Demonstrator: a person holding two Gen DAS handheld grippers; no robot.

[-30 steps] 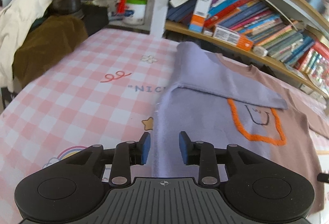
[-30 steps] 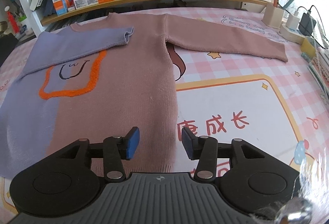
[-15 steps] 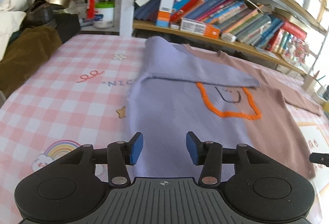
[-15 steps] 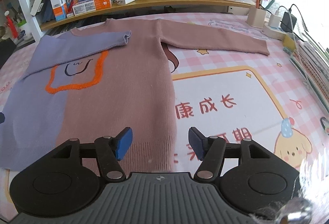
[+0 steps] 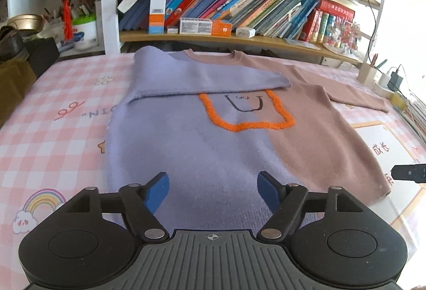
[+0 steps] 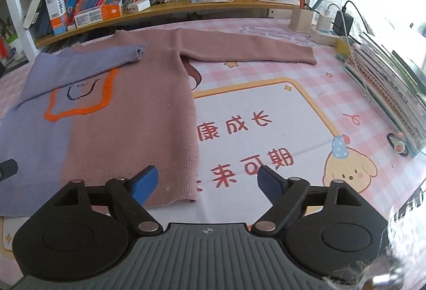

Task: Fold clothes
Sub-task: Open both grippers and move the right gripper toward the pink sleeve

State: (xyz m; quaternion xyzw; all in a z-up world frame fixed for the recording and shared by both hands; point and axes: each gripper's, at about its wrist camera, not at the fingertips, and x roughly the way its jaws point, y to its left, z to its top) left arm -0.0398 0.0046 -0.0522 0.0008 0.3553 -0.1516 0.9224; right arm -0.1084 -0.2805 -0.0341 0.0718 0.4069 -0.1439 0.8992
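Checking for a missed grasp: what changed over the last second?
Both tongs, left and right, have widened and are still opening, nothing between the pads. Both views slid rightward along the hem. Sweater unchanged: purple sleeve folded across, pink sleeve spread out.

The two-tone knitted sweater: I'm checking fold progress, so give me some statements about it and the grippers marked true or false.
1. The lilac sleeve of the lilac and dusty-pink knitted sweater is folded across the chest. True.
2. The dusty-pink sleeve is folded in too. False: it lies stretched out on the pink checked tablecloth.
3. The left gripper clamps the hem. False: its fingers are opening, gripping no cloth.
4. The right gripper hovers by the sweater's pink bottom corner. True; its fingers are opening and hold nothing.
5. The orange fuzzy outline is completely hidden. False: only its top is covered.
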